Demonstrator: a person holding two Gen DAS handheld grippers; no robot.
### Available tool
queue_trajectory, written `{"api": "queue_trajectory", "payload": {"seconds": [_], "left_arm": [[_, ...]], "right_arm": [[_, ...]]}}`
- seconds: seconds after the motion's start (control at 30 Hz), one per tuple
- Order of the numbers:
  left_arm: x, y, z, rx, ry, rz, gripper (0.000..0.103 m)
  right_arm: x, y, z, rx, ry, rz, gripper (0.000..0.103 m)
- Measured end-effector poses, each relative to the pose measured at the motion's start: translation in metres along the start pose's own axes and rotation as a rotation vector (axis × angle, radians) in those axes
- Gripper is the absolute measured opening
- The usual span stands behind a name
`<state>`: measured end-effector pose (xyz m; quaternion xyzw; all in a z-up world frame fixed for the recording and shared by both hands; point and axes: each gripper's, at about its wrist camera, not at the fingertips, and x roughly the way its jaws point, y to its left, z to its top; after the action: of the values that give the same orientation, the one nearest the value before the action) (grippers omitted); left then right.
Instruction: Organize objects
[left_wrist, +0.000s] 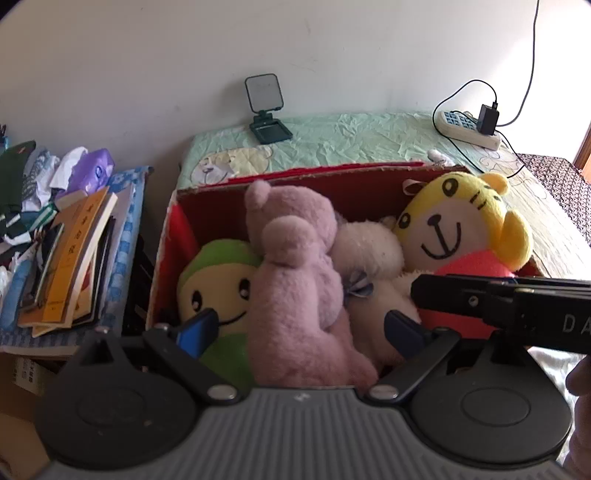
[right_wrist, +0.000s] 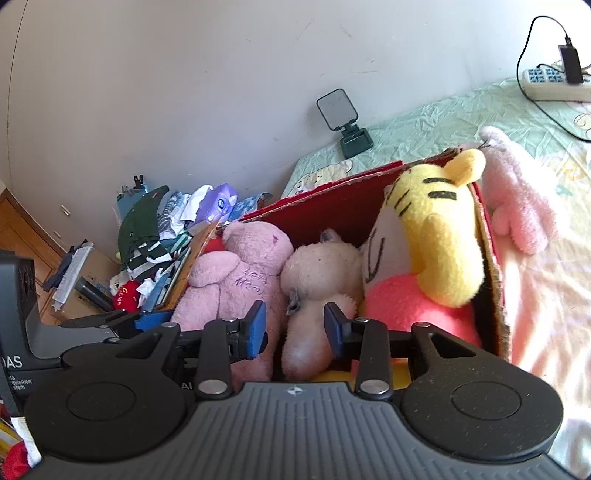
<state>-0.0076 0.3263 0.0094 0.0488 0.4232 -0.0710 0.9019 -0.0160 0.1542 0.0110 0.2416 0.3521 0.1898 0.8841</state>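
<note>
A red cardboard box (left_wrist: 364, 186) sits on a bed with a pale green sheet (left_wrist: 351, 136), and everything is best placed from that box. Inside it four soft toys are packed side by side: a green and yellow doll (left_wrist: 218, 284) at the left end, a pink bear (left_wrist: 295, 266) beside it, a cream toy (left_wrist: 369, 251) in the middle, and a yellow tiger (left_wrist: 458, 225) propped against the right wall. They stand close together, each leaning on its neighbour, which is likely why they stay upright in so tight a space.

The left gripper (left_wrist: 301, 326) hangs over the near edge of the box with its jaws spread wide on either side of the pink bear. The blue pads do not press on the plush, so it has hold of nothing. The spread suits a bulky toy, for letting go or reaching in.

The right gripper (right_wrist: 295, 328) hovers over the same near edge, above the cream toy, its jaws partly closed with a gap between them. Nothing appears gripped, though the toy's lower part lies just behind that gap.

Outside the box, against its right wall, a pink plush (right_wrist: 517, 206) lies on the bed, seemingly the one thing not yet put away. Left of the box a heap of books (left_wrist: 74, 258) and clothes (left_wrist: 26, 192) sits on a low stand. Beyond the box, a small stand-up screen (left_wrist: 264, 107) and a power strip (left_wrist: 469, 127) rest on the sheet.
</note>
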Motion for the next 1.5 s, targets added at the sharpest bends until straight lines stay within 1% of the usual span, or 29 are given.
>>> {"api": "queue_trajectory", "payload": {"seconds": [0.07,0.27,0.43,0.53,0.6,0.63,0.67,0.73,0.77,0.83,0.87,0.9,0.93,1.0,1.03,1.1,1.17,1.23,1.3,1.4,1.47,1.5], "left_arm": [[-0.001,-0.001,-0.002,0.001,-0.003,-0.003,0.097],[0.0,0.002,-0.004,-0.004,-0.015,0.007,0.091],[0.008,0.015,-0.009,-0.032,0.002,0.04,0.091],[0.003,0.019,-0.013,-0.041,-0.008,0.014,0.091],[-0.006,0.024,-0.014,-0.05,-0.034,-0.012,0.088],[-0.011,0.026,-0.015,-0.05,-0.051,-0.013,0.088],[-0.014,0.027,-0.016,-0.046,-0.061,0.0,0.088],[-0.013,0.029,-0.014,-0.035,-0.053,0.023,0.088],[-0.01,0.031,-0.013,-0.04,-0.045,0.022,0.087],[-0.006,0.035,-0.012,-0.062,-0.027,-0.007,0.084],[-0.004,0.036,-0.012,-0.072,-0.019,-0.021,0.083],[-0.001,0.035,-0.013,-0.077,-0.009,-0.025,0.084],[0.001,0.033,-0.015,-0.072,-0.003,-0.013,0.084],[0.004,0.031,-0.017,-0.055,0.003,0.009,0.08],[0.003,0.031,-0.018,-0.048,0.003,0.021,0.08],[0.001,0.034,-0.019,-0.044,-0.003,0.018,0.076],[-0.001,0.038,-0.02,-0.05,-0.005,0.008,0.074],[-0.002,0.039,-0.02,-0.04,-0.006,0.017,0.073],[-0.003,0.038,-0.018,-0.038,-0.005,-0.001,0.072],[-0.016,0.032,-0.013,-0.022,-0.049,-0.043,0.072],[-0.024,0.027,-0.011,-0.004,-0.079,-0.076,0.073],[-0.024,0.023,-0.009,0.011,-0.076,-0.082,0.073]], "right_arm": [[-0.001,-0.001,0.0,-0.006,0.0,-0.011,0.037],[-0.005,-0.004,-0.002,0.002,-0.009,-0.02,0.037],[-0.008,-0.005,-0.004,0.009,-0.019,-0.019,0.037],[-0.007,-0.005,-0.003,0.015,-0.023,-0.003,0.037],[-0.005,-0.003,0.0,0.017,-0.015,0.008,0.037],[-0.003,-0.002,0.002,0.02,-0.012,0.017,0.037],[-0.001,-0.001,0.004,0.026,-0.007,0.035,0.037],[0.006,0.003,0.007,0.04,0.013,0.083,0.037],[0.012,0.007,0.009,0.04,0.023,0.105,0.037],[0.023,0.016,0.014,0.025,0.038,0.143,0.037],[0.03,0.021,0.015,0.014,0.047,0.142,0.037],[0.037,0.025,0.017,0.011,0.062,0.122,0.037],[0.046,0.028,0.017,0.012,0.086,0.103,0.037],[0.063,0.031,0.017,0.021,0.138,0.112,0.037],[0.068,0.031,0.016,0.031,0.152,0.12,0.037],[0.072,0.038,0.017,0.016,0.144,0.115,0.037],[0.076,0.046,0.019,-0.031,0.14,0.105,0.037],[0.079,0.046,0.019,-0.042,0.15,0.117,0.037],[0.078,0.04,0.019,-0.043,0.166,0.12,0.036],[0.071,0.023,0.019,-0.02,0.199,0.112,0.036],[0.068,0.02,0.019,-0.039,0.215,0.08,0.032],[0.066,0.018,0.018,-0.046,0.218,0.077,0.03]]}}
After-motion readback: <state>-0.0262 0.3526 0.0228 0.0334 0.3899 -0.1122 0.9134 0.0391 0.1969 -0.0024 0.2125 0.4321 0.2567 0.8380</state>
